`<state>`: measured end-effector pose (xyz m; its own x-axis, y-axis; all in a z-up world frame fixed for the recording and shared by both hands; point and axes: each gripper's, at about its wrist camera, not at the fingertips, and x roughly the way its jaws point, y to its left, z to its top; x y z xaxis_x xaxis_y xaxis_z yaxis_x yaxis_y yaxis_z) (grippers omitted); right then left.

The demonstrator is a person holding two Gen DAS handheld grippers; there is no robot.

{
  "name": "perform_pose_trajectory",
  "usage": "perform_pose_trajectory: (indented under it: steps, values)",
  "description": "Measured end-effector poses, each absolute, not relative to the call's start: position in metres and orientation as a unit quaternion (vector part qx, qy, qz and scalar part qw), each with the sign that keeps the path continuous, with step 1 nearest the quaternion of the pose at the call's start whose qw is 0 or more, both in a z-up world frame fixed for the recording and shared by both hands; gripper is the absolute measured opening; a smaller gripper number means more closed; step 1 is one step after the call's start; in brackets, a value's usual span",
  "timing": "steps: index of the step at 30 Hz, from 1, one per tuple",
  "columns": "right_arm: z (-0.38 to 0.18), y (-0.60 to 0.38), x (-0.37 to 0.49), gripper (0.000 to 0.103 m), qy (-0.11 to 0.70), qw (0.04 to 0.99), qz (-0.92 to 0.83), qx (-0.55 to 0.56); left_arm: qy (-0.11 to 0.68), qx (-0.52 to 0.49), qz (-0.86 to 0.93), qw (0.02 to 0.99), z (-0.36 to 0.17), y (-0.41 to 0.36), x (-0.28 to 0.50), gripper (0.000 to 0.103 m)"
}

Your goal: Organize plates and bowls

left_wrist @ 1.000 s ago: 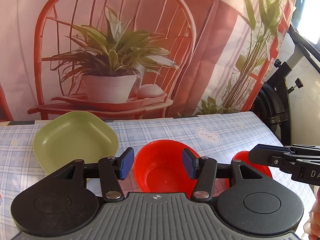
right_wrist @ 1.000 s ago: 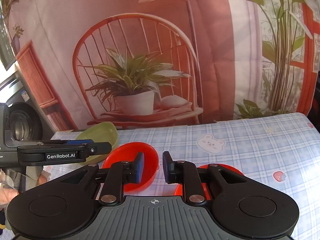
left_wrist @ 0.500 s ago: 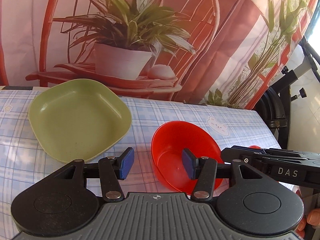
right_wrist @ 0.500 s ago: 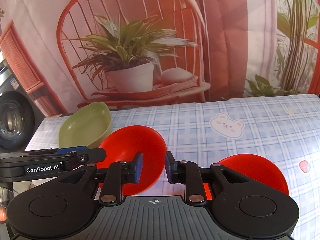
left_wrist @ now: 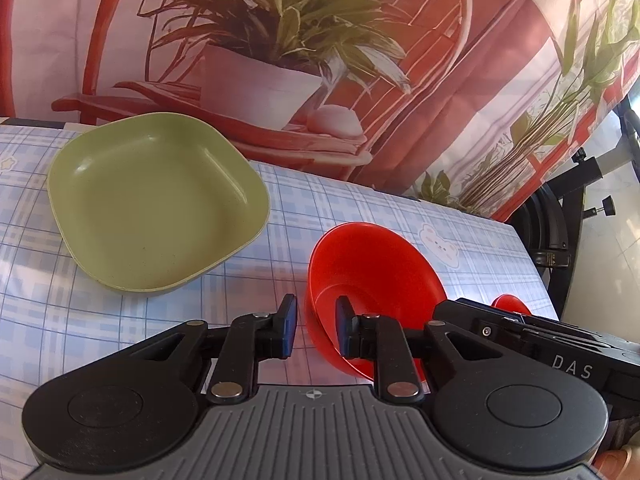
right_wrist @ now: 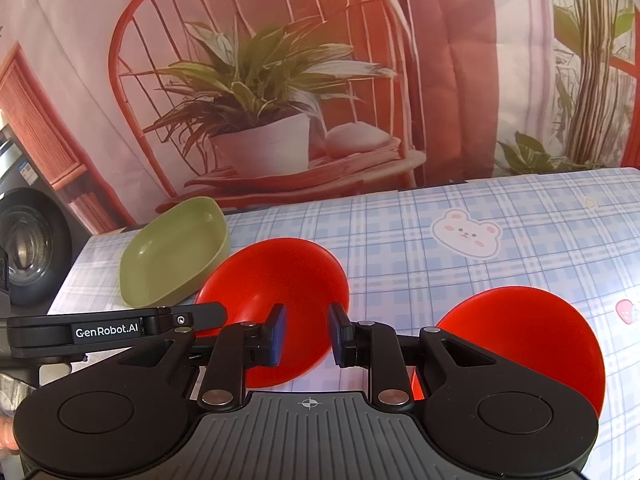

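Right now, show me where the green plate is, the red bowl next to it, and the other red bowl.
green plate (left_wrist: 156, 204): left wrist view, its inner floor.
red bowl next to it (left_wrist: 372, 276): left wrist view, its inner wall.
other red bowl (right_wrist: 532, 332): right wrist view, its inner wall.

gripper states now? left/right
Left claw: open, straddling the rim of the red plastic bowl, not clamped.
Right claw: open, holding nothing.

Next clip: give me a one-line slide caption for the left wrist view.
Left gripper straddles the near rim of a red bowl on the checked tablecloth, green square plate beside it.
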<state>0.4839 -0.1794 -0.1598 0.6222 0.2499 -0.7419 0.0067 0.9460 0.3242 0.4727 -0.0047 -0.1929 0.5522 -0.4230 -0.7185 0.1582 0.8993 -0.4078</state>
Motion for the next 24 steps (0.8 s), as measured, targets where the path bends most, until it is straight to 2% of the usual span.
perform_pose_trajectory:
  steps: [3,8,13,24]
  values:
    - [-0.163,-0.189,0.486,0.024,0.434,0.881,0.056,0.178,0.441,-0.154,-0.172,0.867,-0.192,-0.005,0.472,0.011]
    - [-0.172,-0.195,0.488,0.025,0.448,0.865,0.052,0.220,0.440,-0.150,-0.175,0.868,-0.192,-0.006,0.470,0.010]
    - [-0.171,-0.193,0.487,0.011,0.444,0.867,0.048,0.222,0.446,-0.149,-0.163,0.867,-0.190,-0.003,0.470,0.010]
    - [-0.145,-0.198,0.458,0.011,0.405,0.879,0.050,0.246,0.438,-0.118,-0.164,0.876,-0.165,-0.011,0.453,0.010]
